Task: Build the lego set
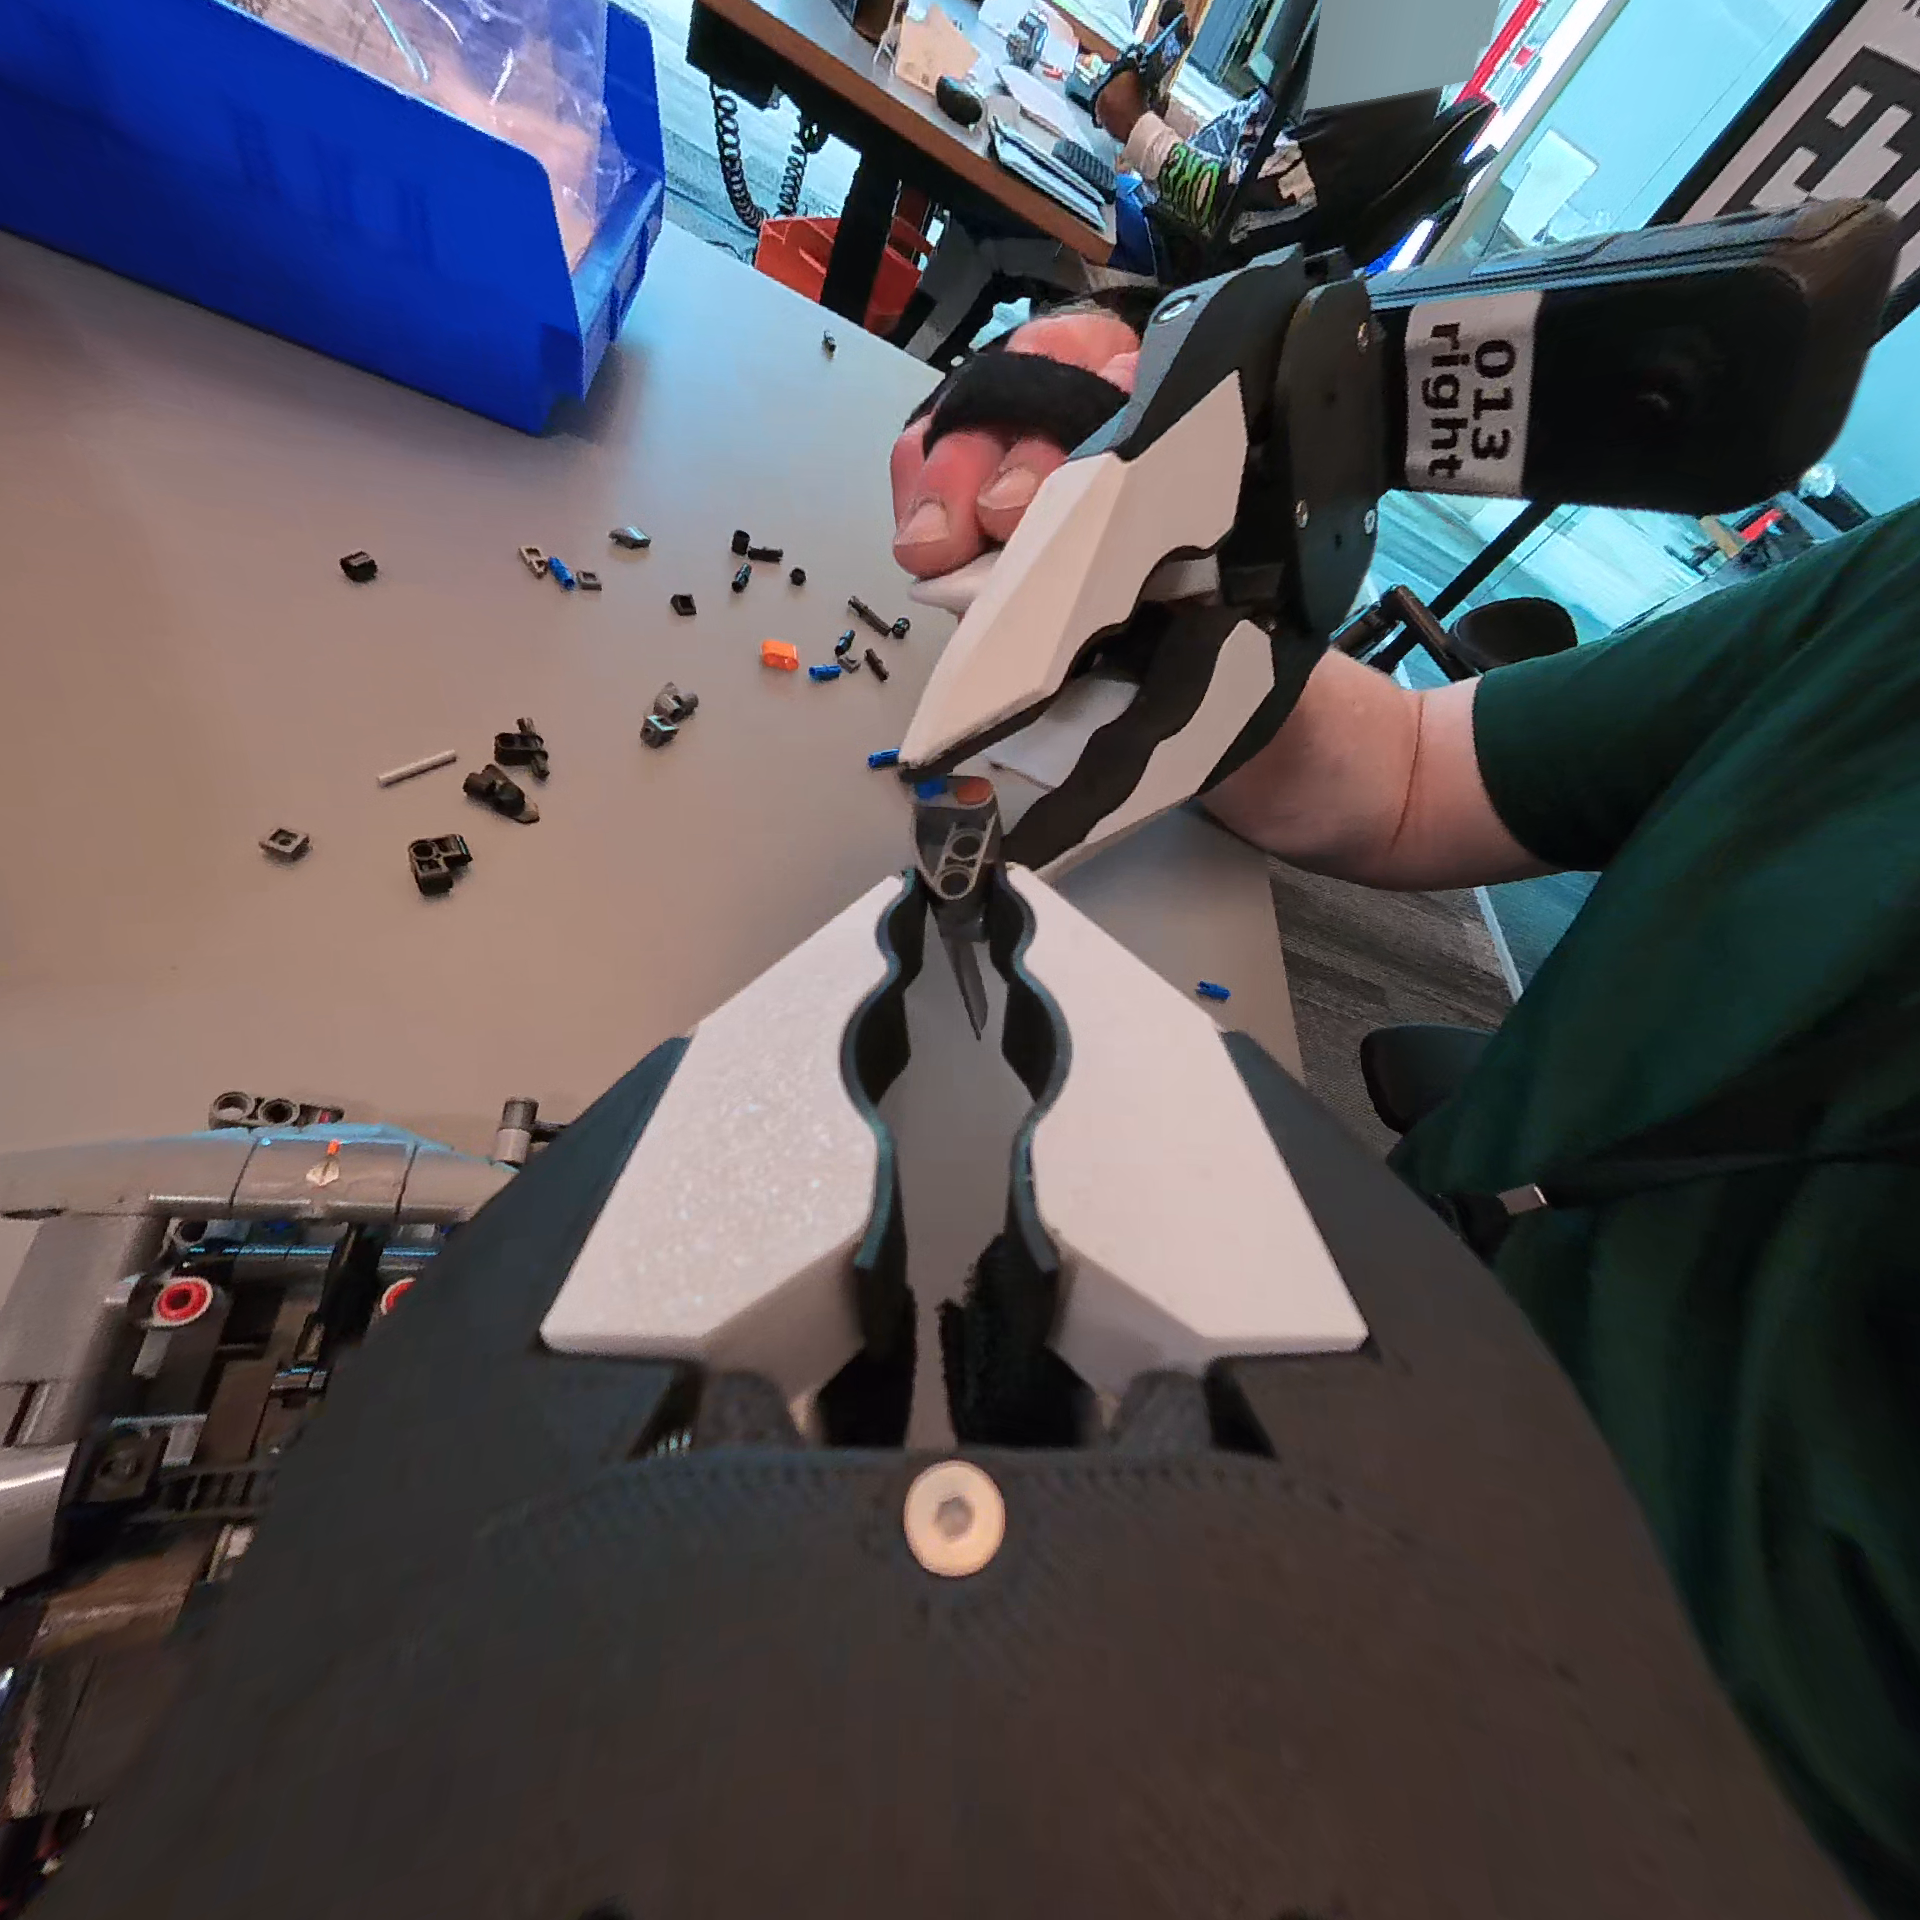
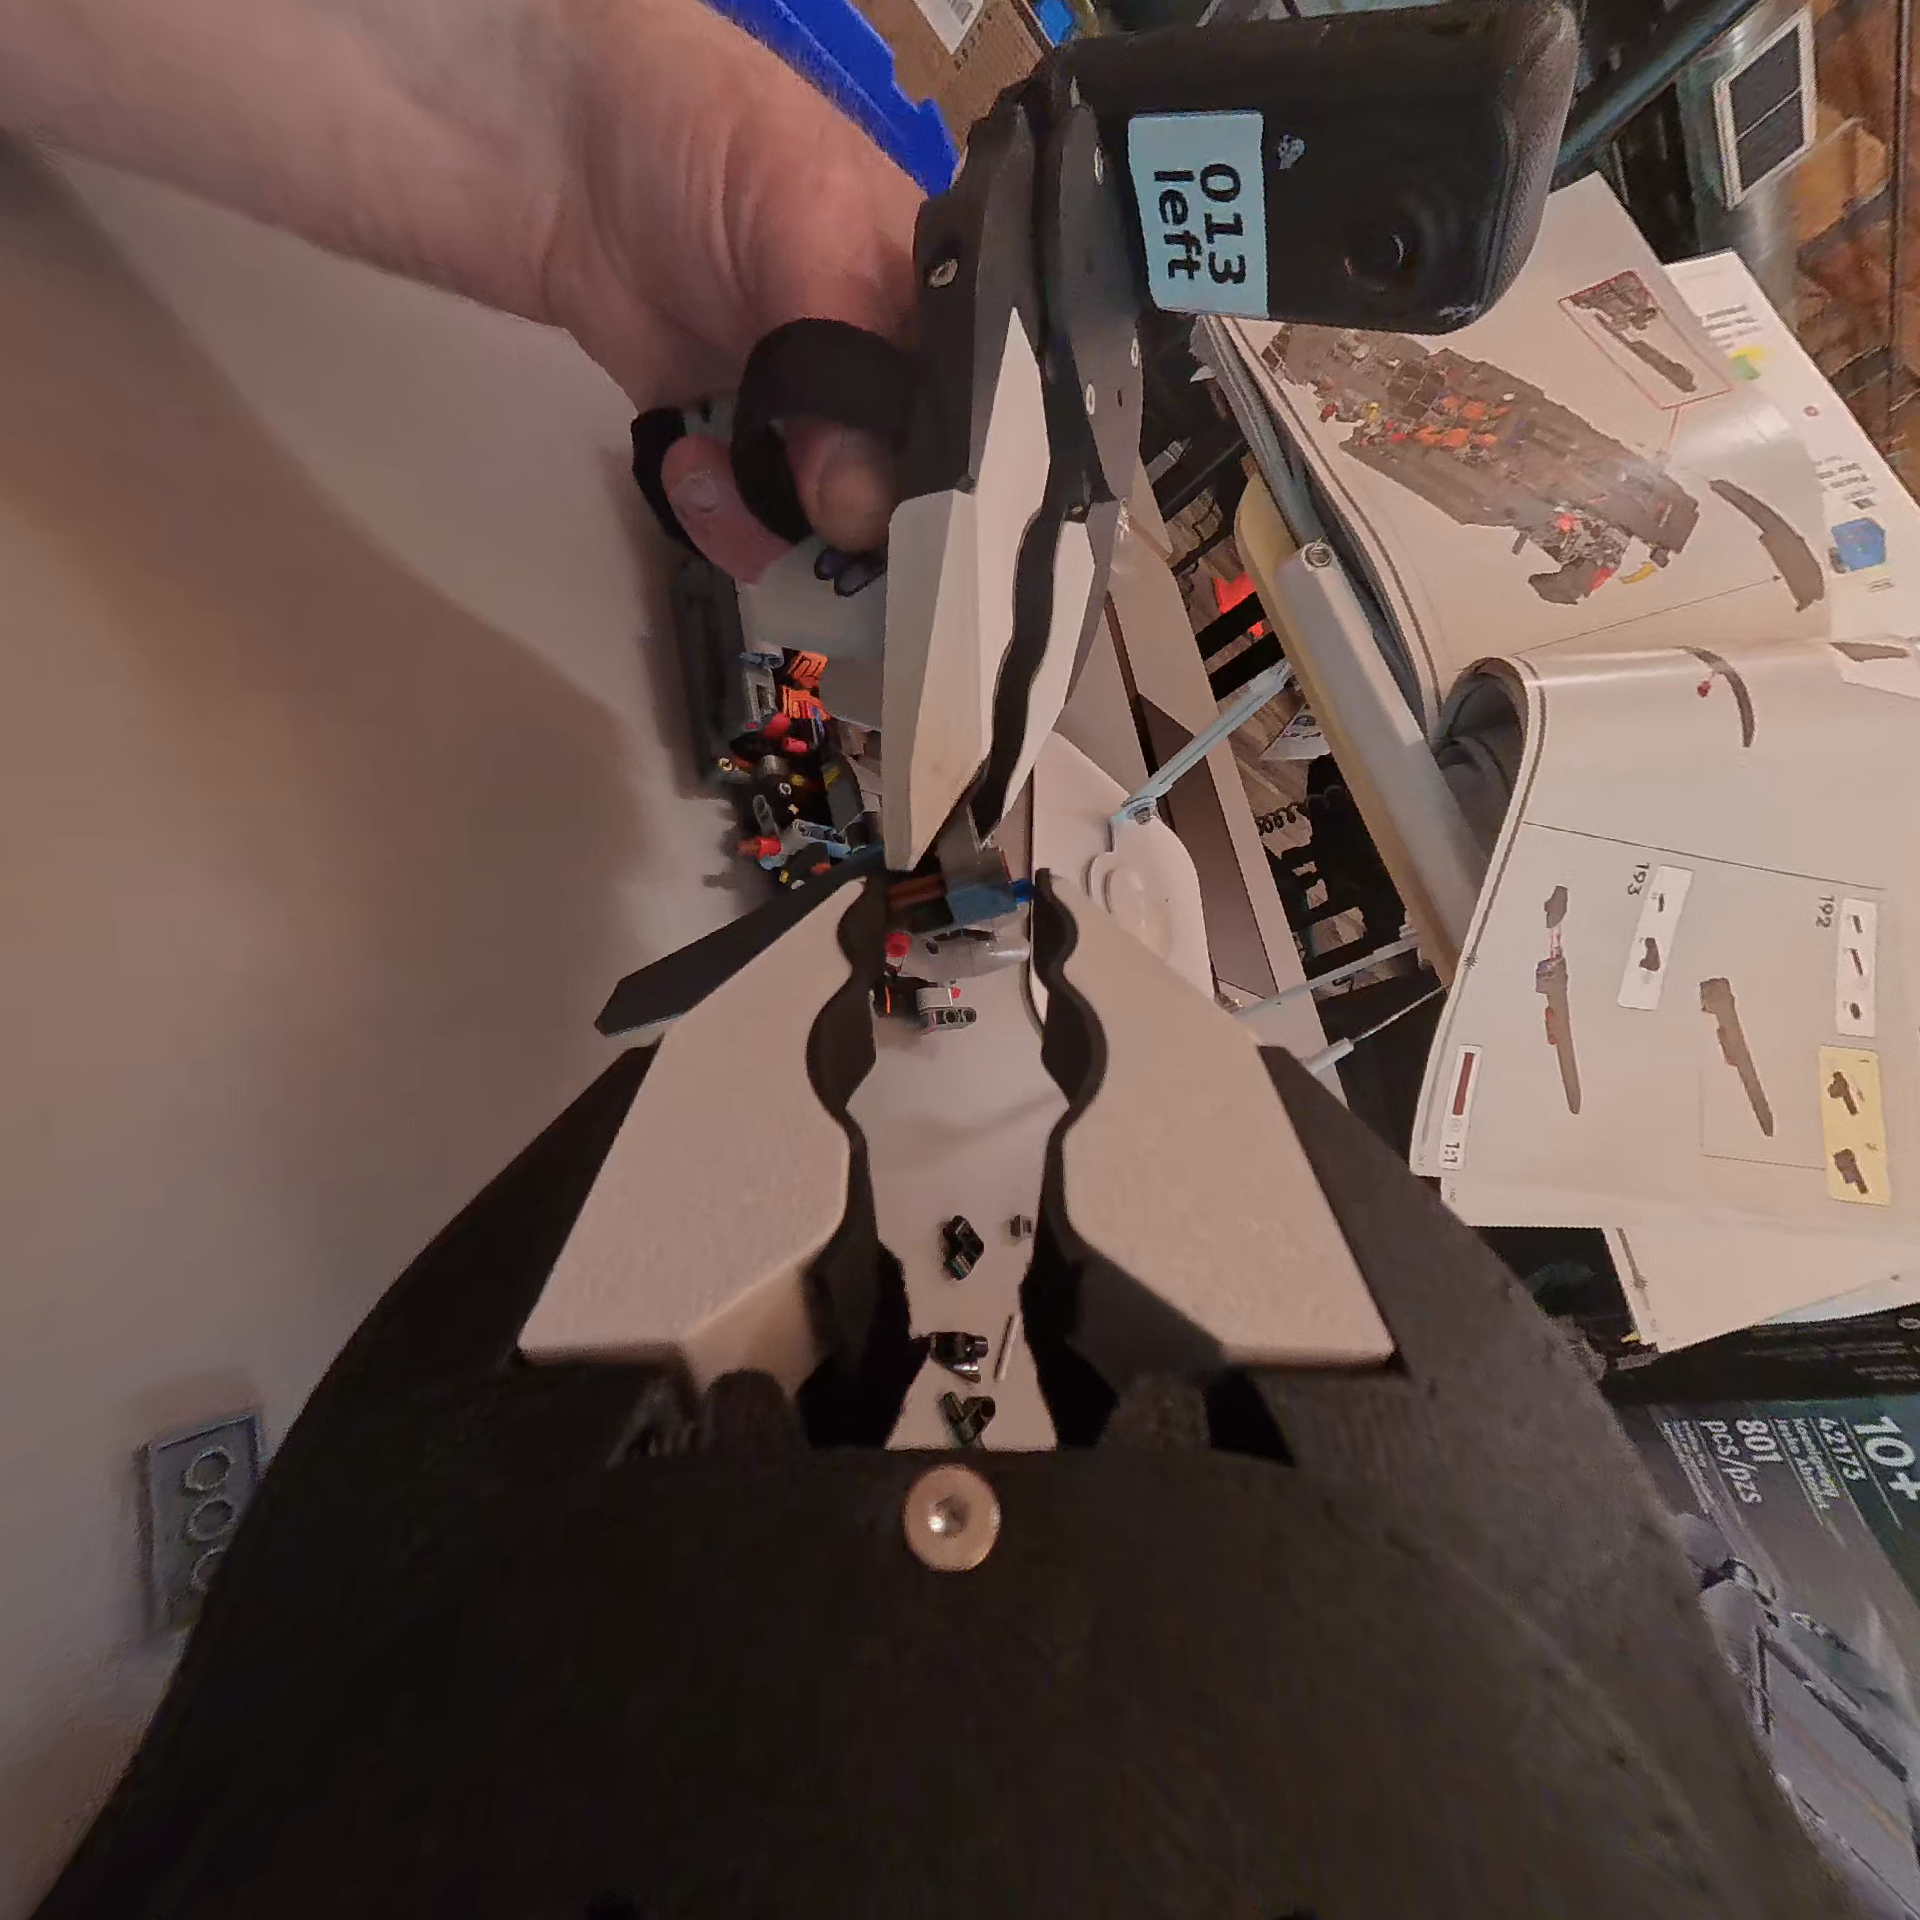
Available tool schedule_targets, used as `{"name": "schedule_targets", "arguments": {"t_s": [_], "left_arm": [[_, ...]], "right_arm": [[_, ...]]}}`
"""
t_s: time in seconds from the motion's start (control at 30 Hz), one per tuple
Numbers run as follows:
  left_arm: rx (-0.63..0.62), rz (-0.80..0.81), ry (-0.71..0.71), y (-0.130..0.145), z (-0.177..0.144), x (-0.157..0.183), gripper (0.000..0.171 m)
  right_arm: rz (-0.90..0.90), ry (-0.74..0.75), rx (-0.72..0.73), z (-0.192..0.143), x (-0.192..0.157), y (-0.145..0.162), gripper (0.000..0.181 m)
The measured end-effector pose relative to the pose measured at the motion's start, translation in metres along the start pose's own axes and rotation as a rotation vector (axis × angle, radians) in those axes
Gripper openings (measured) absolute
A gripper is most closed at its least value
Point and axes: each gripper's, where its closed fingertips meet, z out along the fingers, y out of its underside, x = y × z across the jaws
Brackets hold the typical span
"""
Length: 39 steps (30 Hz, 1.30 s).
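Lego piece (image 1: 958, 854) — both grippers pinching it.

blue bin (image 1: 312, 208): cut off by the top and left edges; contents blurred behind clear plastic.
partly built model (image 1: 156, 1351): cut by the left edge, its right side hidden behind the gripper body.
grey plate (image 2: 197, 1507): blurred, partly covered by the black gripper body.
loose pieces (image 1: 675, 644): too small to name singly.
box (image 2: 1787, 1621): runs off the right edge.
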Motion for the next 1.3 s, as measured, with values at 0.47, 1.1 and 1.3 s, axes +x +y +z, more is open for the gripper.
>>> {"name": "schedule_targets", "arguments": {"t_s": [0.47, 1.1, 1.3], "left_arm": [[0.024, -0.002, 0.015, -0.001, -0.001, -0.002, 0.010], [-0.018, 0.040, 0.030, 0.004, 0.000, -0.001, 0.010], [0.078, 0.026, 0.056, -0.007, -0.001, 0.002, 0.013]], "right_arm": [[0.126, -0.024, 0.027, 0.001, 0.003, 0.000, 0.023], [0.198, -0.085, 0.023, 0.002, -0.003, 0.001, 0.021], [0.228, -0.084, 0.061, -0.003, 0.002, 0.000, 0.022]]}}
